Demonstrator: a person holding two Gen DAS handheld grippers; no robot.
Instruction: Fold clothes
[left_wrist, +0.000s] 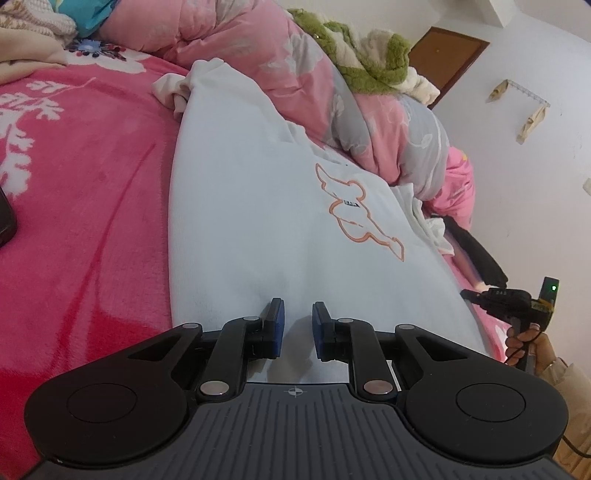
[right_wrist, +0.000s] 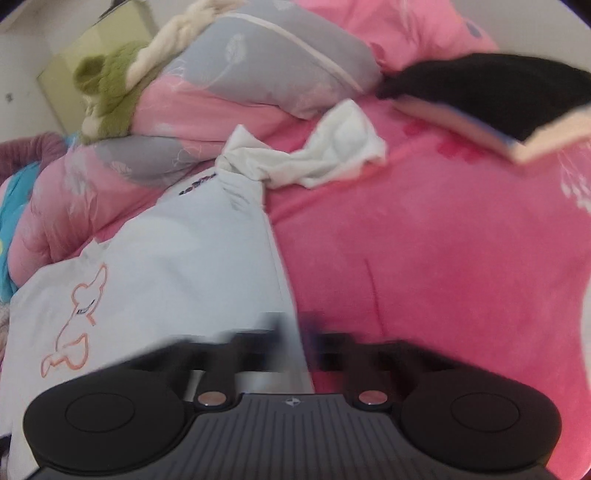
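A white shirt with an orange outline print lies flat on the pink bed blanket. My left gripper sits at its near hem, blue pads a narrow gap apart with a ridge of the white cloth pinched between them. The right wrist view is blurred; there the shirt stretches away to a bunched sleeve. My right gripper is shut at the shirt's side edge, which runs in between its fingers. In the left wrist view the right gripper shows at the shirt's far right edge, held by a hand.
A pink and grey quilt and a green fleece are heaped along the far side of the bed. A black garment lies at the back right. A dark object sits at the left edge. Pink blanket spreads right of the shirt.
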